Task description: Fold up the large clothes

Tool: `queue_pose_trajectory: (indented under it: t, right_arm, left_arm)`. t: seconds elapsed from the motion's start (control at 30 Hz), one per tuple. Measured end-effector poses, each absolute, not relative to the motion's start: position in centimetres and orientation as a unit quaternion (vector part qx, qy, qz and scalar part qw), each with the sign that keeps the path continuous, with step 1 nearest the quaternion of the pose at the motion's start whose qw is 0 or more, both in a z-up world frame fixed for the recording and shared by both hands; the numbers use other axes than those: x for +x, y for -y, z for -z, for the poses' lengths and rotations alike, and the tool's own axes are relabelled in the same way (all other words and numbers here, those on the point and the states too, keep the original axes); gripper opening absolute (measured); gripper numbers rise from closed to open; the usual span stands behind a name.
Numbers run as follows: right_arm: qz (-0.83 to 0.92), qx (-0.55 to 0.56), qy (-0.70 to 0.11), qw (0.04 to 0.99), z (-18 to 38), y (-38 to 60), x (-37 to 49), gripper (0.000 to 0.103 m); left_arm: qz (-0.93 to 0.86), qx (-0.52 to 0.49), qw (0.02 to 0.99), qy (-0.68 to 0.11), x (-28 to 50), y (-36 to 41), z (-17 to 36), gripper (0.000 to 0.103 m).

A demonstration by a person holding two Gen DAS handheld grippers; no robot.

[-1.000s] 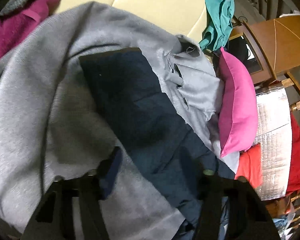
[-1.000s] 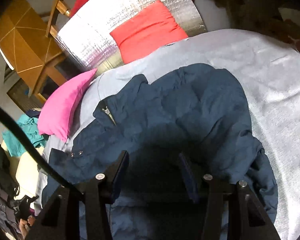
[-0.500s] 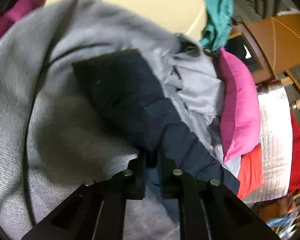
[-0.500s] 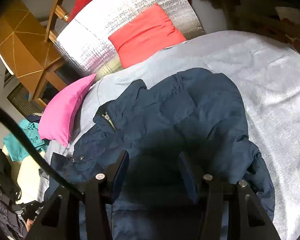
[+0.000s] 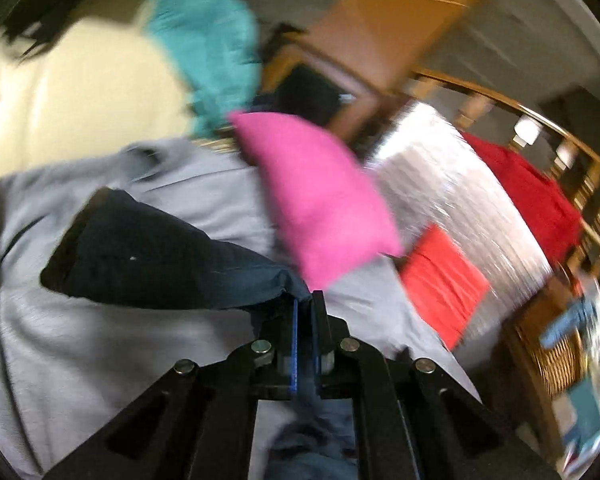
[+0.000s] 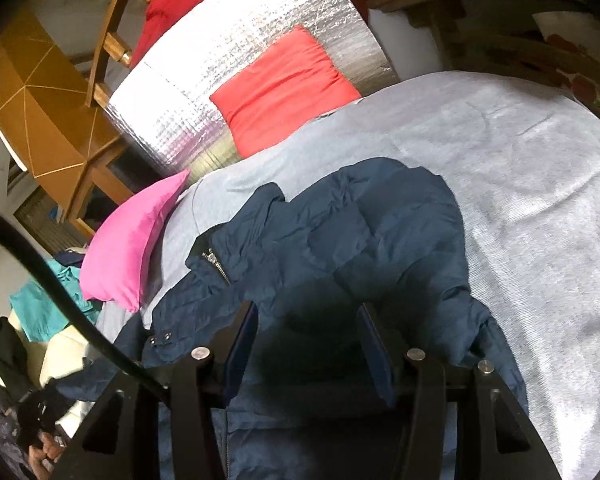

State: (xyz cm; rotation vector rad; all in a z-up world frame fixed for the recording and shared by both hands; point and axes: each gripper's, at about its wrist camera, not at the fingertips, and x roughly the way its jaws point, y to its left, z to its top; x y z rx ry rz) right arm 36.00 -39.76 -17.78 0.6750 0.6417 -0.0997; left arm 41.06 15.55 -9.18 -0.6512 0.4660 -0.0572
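A navy quilted jacket [image 6: 356, 240] lies crumpled on a grey blanket [image 6: 520, 168]; its zipper and collar point toward the pink cushion. My right gripper [image 6: 308, 316] is open, its fingers just above the jacket's dark folds. My left gripper [image 5: 304, 304] is shut on a fold of the navy jacket [image 5: 148, 264] and holds it lifted off the grey blanket [image 5: 80, 360]. The left wrist view is blurred by motion.
A pink cushion [image 6: 132, 240] lies at the blanket's edge, also in the left wrist view [image 5: 316, 200]. A red-orange cushion [image 6: 284, 84] leans on a silver foil mat [image 6: 220, 64]. A teal garment [image 5: 208, 44] hangs over a cream sofa [image 5: 80, 100]. Wooden furniture [image 6: 32, 100] stands behind.
My left gripper closed on a fold of the navy jacket and has lifted it, swinging toward the cushions. My right gripper stays open and has drawn back slightly over the jacket.
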Motion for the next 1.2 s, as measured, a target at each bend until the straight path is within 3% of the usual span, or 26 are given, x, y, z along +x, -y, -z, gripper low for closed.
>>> queue_pose_trajectory:
  t: [0.23, 0.47, 0.7, 0.9, 0.93, 1.0, 1.03, 1.07, 1.2]
  right_arm:
    - [0.056, 0.342, -0.299, 0.889, 17.4, 41.3, 35.1, 0.056]
    - [0.061, 0.363, -0.294, 0.882, 17.3, 43.0, 34.5, 0.056]
    - [0.070, 0.376, -0.285, 0.879, 17.3, 44.9, 33.8, 0.056]
    - [0.068, 0.395, -0.287, 0.870, 17.5, 46.2, 33.5, 0.056]
    - [0.065, 0.397, -0.290, 0.869, 17.6, 46.3, 33.5, 0.056]
    - [0.059, 0.397, -0.295, 0.867, 17.6, 46.3, 33.6, 0.057]
    - [0.054, 0.397, -0.298, 0.866, 17.6, 46.2, 33.7, 0.061]
    - [0.050, 0.397, -0.300, 0.866, 17.6, 46.1, 33.7, 0.063]
    - [0.034, 0.389, -0.305, 0.868, 17.5, 45.4, 33.8, 0.064]
  left_arm:
    - [0.151, -0.234, 0.939, -0.199, 40.2, -5.1, 6.3, 0.005]
    - [0.257, -0.154, 0.926, -0.229, 39.1, 5.0, 7.3, 0.005]
    - [0.334, -0.083, 0.886, -0.310, 38.1, 12.9, 11.8, 0.005]
    - [0.331, -0.038, 0.851, -0.405, 38.1, 15.3, 16.2, 0.006]
    - [0.334, -0.039, 0.843, -0.420, 38.2, 15.1, 16.5, 0.009]
    - [0.342, -0.038, 0.830, -0.440, 38.0, 14.3, 16.4, 0.032]
    - [0.347, -0.037, 0.827, -0.440, 37.8, 13.8, 16.0, 0.056]
    - [0.353, -0.039, 0.829, -0.432, 37.4, 13.1, 15.2, 0.073]
    - [0.406, -0.046, 0.822, -0.396, 36.3, 10.1, 11.9, 0.077]
